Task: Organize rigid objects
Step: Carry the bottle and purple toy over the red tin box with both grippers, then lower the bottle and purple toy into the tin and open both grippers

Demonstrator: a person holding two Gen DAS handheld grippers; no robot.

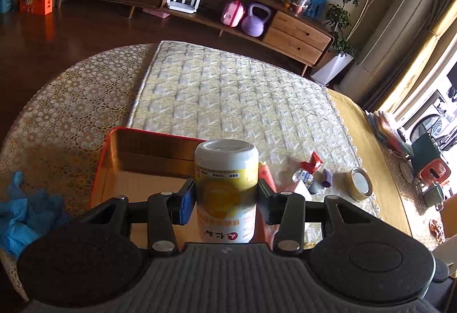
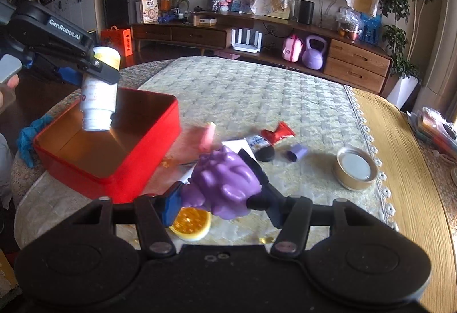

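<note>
Two grippers loaded: left gripper (image 1: 227,193) pinches the supplement bottle (image 1: 227,190) inverted over the red tin (image 2: 160,124), right gripper (image 2: 220,198) squeezes a purple toy (image 2: 225,181); we figure dropping the bottle from up there could bounce it out.

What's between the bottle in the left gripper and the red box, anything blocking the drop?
Nothing visible. The left gripper holds the white bottle cap-down over the open red box, and the box floor under it looks bare. The right gripper, shut on the purple toy, is off to the side, outside the box.
</note>
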